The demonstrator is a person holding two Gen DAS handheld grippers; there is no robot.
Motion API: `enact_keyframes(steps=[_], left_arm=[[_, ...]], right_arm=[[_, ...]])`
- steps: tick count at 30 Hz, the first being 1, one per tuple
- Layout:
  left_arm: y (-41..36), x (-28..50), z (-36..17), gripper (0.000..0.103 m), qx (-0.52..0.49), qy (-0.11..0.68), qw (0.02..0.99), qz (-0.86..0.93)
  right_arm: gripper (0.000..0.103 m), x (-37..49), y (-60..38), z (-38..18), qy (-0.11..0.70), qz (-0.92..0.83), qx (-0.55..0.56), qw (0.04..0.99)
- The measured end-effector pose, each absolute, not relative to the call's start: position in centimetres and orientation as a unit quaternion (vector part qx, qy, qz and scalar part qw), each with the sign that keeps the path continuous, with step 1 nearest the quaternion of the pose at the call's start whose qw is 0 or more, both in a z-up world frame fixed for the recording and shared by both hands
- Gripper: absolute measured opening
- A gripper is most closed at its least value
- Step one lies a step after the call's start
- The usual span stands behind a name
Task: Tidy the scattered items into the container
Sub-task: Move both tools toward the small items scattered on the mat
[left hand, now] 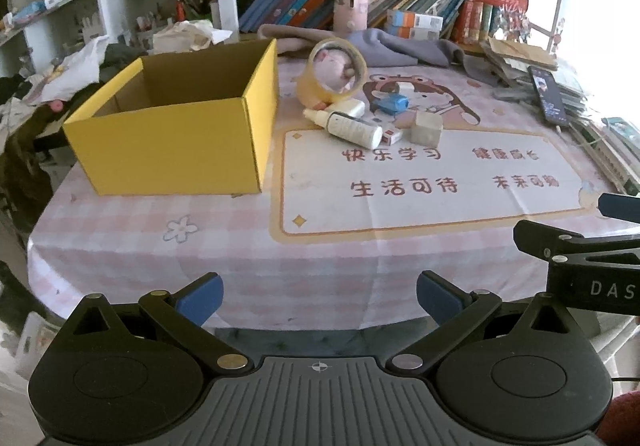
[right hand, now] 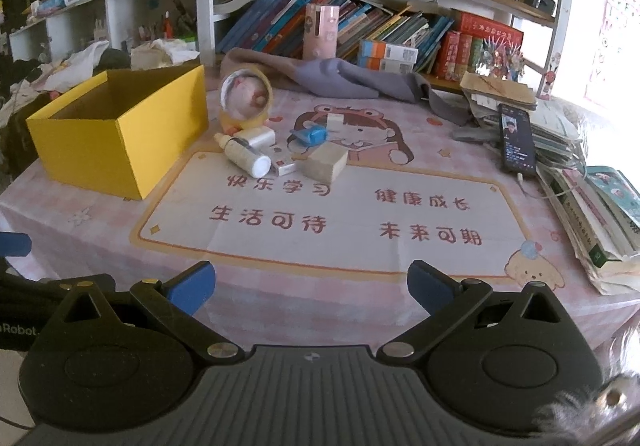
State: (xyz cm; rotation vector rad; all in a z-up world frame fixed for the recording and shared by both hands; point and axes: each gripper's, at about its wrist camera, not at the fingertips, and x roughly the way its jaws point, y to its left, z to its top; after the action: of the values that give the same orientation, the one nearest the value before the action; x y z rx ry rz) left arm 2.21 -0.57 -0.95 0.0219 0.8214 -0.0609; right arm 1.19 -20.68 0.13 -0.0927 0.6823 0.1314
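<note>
Both the left claw [left hand: 319,297] and right claw [right hand: 311,286] gaped fully wide, holding nothing. The yellow box [left hand: 176,130] stood on the counter [left hand: 320,246] beside a white bottle [left hand: 354,126].

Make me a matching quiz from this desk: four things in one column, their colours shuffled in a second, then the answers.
Things:
1. cardboard box
2. phone
3. cloth at the back
4. lying bottle

Colours:
A. white
B. yellow
C. grey-purple
D. black

Pairs: 1-B, 2-D, 3-C, 4-A
</note>
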Motion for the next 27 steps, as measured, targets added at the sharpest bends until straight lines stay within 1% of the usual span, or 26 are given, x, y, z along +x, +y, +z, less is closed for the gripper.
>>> enact_keyframes(steps=[16,27], left_arm=[[-2.3,5.6,-1.4,0.103,-0.002,0.398,0.917,-0.032],[-3.6,9.2,-2.2,0.103,-0.018,0.41,0.912,-0.012]], right_arm=[[0.1,5.1,-22.1,-0.5,0.342,0.078,-0.049,0.935],[0.099,10.2,-23.3,-1.1,0.359,0.105,-0.06,0.926]])
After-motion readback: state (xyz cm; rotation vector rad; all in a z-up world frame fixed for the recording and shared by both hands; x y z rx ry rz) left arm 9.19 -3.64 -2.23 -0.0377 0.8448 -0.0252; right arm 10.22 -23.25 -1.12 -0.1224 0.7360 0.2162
